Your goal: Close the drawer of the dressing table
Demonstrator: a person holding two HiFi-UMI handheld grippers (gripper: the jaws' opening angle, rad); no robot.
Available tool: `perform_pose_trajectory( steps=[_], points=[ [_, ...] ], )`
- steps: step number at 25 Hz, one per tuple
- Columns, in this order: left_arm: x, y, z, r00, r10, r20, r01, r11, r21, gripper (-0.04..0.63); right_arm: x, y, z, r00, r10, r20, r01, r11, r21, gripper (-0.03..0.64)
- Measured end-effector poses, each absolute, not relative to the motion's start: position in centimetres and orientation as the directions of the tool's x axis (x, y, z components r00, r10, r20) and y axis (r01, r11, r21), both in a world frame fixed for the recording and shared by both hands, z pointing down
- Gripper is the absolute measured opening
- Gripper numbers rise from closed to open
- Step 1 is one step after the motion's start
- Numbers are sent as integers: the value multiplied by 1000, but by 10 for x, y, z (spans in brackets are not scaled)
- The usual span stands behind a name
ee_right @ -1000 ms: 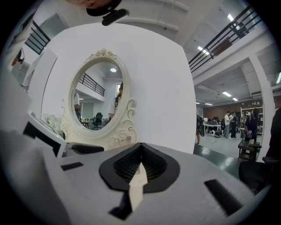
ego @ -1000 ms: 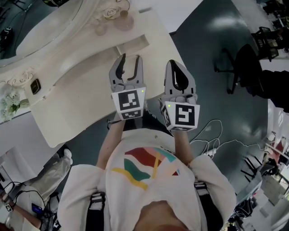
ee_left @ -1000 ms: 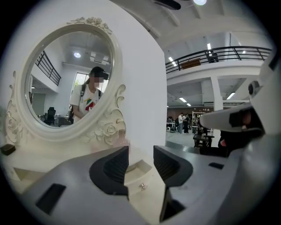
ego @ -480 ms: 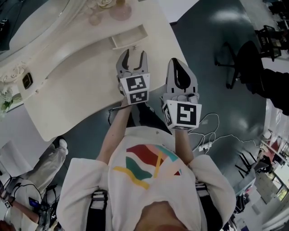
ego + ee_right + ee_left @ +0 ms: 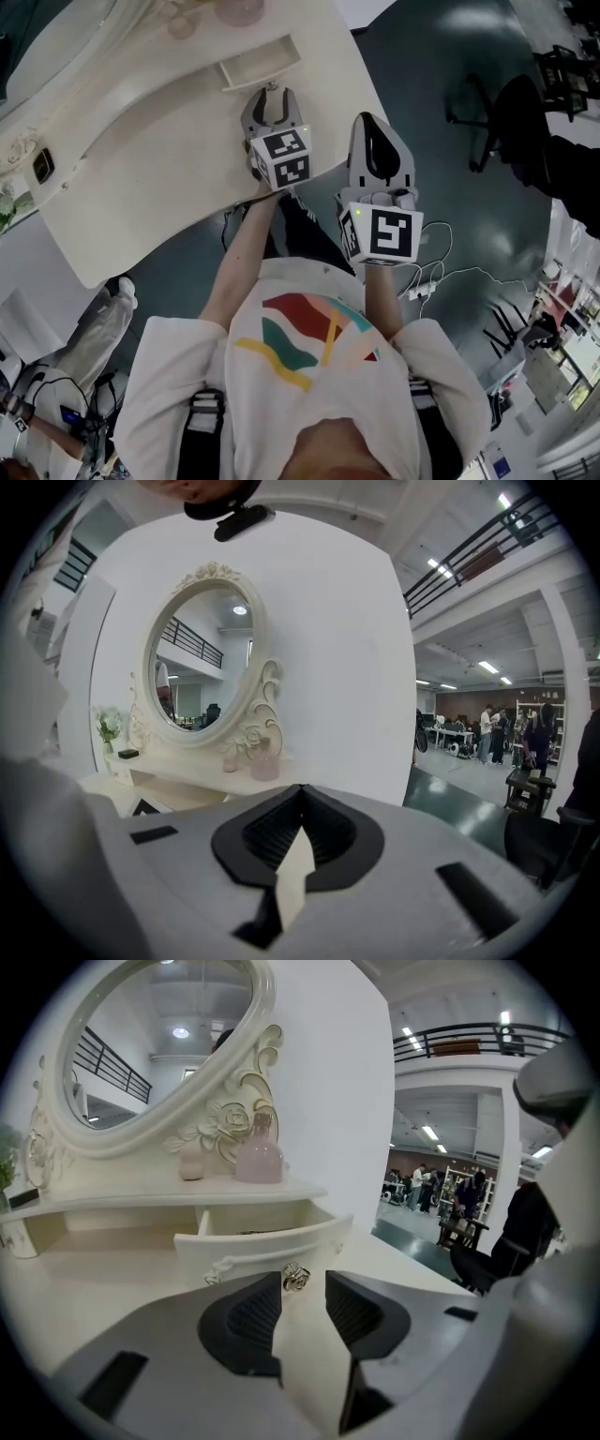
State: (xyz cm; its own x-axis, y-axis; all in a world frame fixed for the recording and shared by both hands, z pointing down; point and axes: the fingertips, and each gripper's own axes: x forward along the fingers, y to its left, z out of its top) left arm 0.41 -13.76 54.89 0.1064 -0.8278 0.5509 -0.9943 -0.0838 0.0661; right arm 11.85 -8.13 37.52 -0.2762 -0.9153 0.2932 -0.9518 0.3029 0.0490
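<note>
The left gripper [image 5: 272,97] has its jaws spread, and they have just been closing. Its own view shows the drawer's knob [image 5: 295,1279] in line with the gap, right at the tips, and the pads do not press on it. It hangs low over the table [image 5: 150,159], just near of the drawer [image 5: 258,67], which stands pulled out from under the shelf towards the person. Bare table top lies to the left of this gripper and between it and the near edge. The right gripper [image 5: 371,122], just right of the left one, has its jaws pressed together with nothing in them. It sits at the table's curved right edge with its body out over the dark floor [image 5: 422,75]. That floor is open as far right as an office chair [image 5: 497,131], and cables [image 5: 436,272] trail nearer the person. Only the head view shows the drawer from above as an open tray, along with the table's outline. Only the left gripper view shows the drawer's curved front and knob, with a pink bottle [image 5: 258,1159] and a small jar [image 5: 191,1162] on the shelf above it under the oval mirror [image 5: 150,1035]. The right gripper view takes in the whole mirror, flowers [image 5: 108,726] at the far left, and people far off in the hall, but its own body hides the drawer.
</note>
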Motion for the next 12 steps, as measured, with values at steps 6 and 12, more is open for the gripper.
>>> perform_pose_trajectory(
  steps=[6, 12],
  points=[
    [1, -142, 554, 66, -831, 553, -998, -45, 51, 107, 122, -82, 381, -281, -908, 309, -949, 311, 50, 0],
    [0, -144, 556, 46, -835, 549, -999, -37, 28, 80, 122, -84, 385, -288, -907, 308, -949, 314, 38, 0]
  ],
)
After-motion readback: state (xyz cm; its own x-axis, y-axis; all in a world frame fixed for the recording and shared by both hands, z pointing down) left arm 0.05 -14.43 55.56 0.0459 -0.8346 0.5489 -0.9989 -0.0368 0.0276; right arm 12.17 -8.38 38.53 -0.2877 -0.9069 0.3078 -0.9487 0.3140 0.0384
